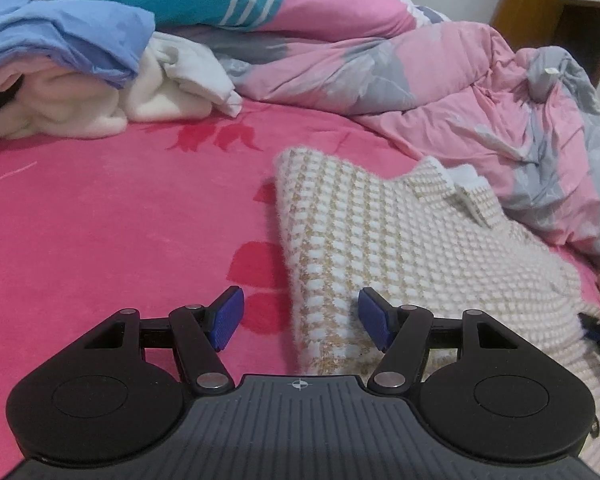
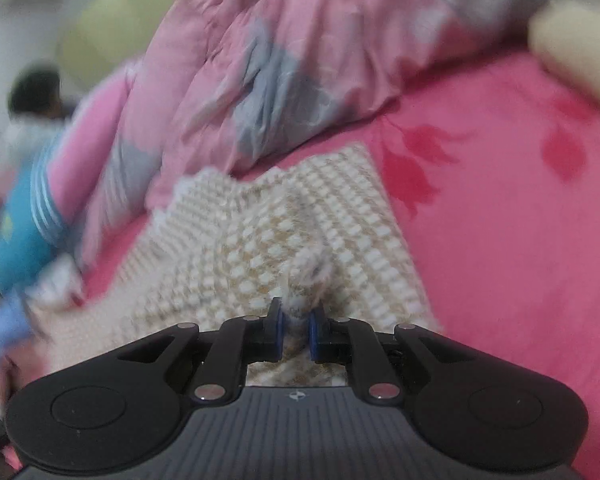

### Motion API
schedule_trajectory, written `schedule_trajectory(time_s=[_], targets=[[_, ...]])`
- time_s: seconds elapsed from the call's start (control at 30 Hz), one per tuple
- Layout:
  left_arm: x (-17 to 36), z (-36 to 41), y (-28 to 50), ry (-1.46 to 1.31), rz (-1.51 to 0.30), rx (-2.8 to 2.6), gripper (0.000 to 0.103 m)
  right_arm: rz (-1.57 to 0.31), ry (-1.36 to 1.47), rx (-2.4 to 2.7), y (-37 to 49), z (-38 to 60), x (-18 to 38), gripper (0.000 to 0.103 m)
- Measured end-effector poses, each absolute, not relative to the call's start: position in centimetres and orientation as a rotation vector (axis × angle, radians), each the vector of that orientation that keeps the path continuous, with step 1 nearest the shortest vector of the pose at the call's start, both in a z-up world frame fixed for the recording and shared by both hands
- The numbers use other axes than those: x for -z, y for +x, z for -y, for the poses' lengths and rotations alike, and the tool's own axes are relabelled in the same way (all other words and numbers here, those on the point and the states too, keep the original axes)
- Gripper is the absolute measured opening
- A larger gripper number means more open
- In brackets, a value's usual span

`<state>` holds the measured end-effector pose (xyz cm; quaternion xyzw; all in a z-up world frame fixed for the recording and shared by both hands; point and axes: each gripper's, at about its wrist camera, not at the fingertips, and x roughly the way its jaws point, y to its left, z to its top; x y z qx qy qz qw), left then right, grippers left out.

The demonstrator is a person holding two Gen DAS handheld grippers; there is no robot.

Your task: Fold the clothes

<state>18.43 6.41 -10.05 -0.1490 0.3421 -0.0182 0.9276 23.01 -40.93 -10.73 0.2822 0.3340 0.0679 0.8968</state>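
Up front in the left wrist view, the left tongs (image 1: 301, 318) stand apart and empty over the near edge of the cream knit sweater (image 1: 400, 248), spread at lower right of the frame on the pink bedsheet (image 1: 112, 232). Crumpled clothes (image 1: 72, 68) fill the upper left.

Right wrist view, blurred: the right tongs (image 2: 296, 330) are clamped on a pinched fold of that sweater (image 2: 300, 216) at frame centre, a pink-and-grey quilt (image 2: 268, 80) above.

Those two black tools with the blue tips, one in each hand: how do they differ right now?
The left tool stands open with nothing gripped, its blue tips either side of the sweater's edge; the right tool is nearly shut, pinching a tuft of the knitted sweater. The left tool hangs partly over the pink bedsheet; the right tool sits over the sweater's middle. Both share the same black build and blue pads, and both point at the same sweater.
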Motion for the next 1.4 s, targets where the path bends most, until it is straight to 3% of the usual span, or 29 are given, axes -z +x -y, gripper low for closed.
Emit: schedule_trajectory(time_s=[0.2,0.37,0.43,0.6,0.77,0.87,0.97,1.13,1.23,1.33,1.4], targets=[[10.3,-6.3,18.8,-0.302,-0.695,0.046,0.064,-0.585,0.55,-0.163,21.9,40.6,7.3,0.012],[10.7,-5.7,18.8,-0.271,-0.685,0.043,0.066,-0.665,0.539,-0.123,21.2,41.2,11.4,0.012],[10.6,-5.7,18.8,-0.261,-0.683,0.045,0.066,-0.662,0.557,-0.106,20.7,41.6,10.7,0.02],[10.9,-5.7,18.6,-0.267,-0.664,0.04,0.067,-0.586,0.325,0.056,18.9,39.6,6.2,0.023],[11.1,-5.6,18.5,-0.267,-0.651,0.035,0.069,-0.48,0.061,-0.128,20.0,32.3,3.3,0.023],[11.2,-5.6,18.4,-0.256,-0.641,0.031,0.07,-0.527,-0.024,-0.191,22.5,29.6,5.5,0.022],[10.5,-5.6,17.8,-0.231,-0.608,0.019,0.068,-0.657,-0.029,-0.151,25.4,30.3,11.1,0.02],[7.4,-4.2,17.7,-0.088,-0.442,0.054,0.067,-0.633,0.035,-0.171,25.0,31.8,11.3,0.018],[7.2,-2.8,20.6,-0.036,-0.47,0.082,0.066,-0.627,0.012,-0.168,25.0,31.4,11.3,0.018],[9.9,-2.6,24.7,-0.048,-0.633,0.119,0.056,-0.623,0.041,-0.177,24.7,31.9,11.3,0.018],[11.7,-3.2,26.0,-0.105,-0.691,0.124,0.059,-0.622,0.062,-0.183,24.7,32.2,11.4,0.018]])
